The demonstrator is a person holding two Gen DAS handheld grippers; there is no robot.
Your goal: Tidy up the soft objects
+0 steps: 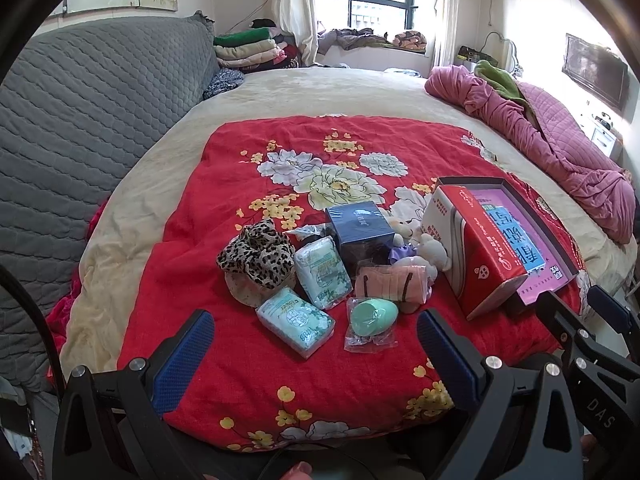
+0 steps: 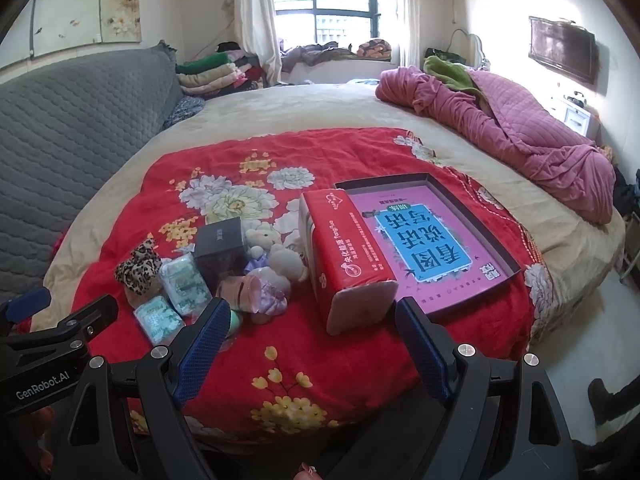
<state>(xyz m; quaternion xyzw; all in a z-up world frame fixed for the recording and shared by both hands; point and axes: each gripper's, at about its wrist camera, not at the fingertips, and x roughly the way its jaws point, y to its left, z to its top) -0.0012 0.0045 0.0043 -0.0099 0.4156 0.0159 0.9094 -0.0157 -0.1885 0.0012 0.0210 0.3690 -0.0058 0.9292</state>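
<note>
A pile of small items lies on a red floral blanket [image 1: 280, 380]: a leopard-print scrunchie [image 1: 256, 258], two pale green tissue packs [image 1: 295, 322] [image 1: 323, 272], a mint egg-shaped sponge in a clear bag [image 1: 373, 318], a pink folded cloth [image 1: 390, 283], a cream plush toy [image 1: 430, 254] and a dark blue box [image 1: 360, 226]. A red tissue pack [image 2: 346, 256] leans on a shallow tray with a pink and blue bottom [image 2: 436, 240]. My left gripper [image 1: 316, 332] hovers open in front of the pile. My right gripper [image 2: 312, 320] is open, just short of the red pack's end.
The blanket covers a round beige bed [image 1: 320, 88]. A grey quilted headboard [image 1: 80, 120] rises at the left, a bunched pink quilt [image 2: 520, 128] lies at the right. Folded clothes [image 1: 248, 50] are stacked by the window. A person's fingertips [image 1: 298, 470] show at the bottom.
</note>
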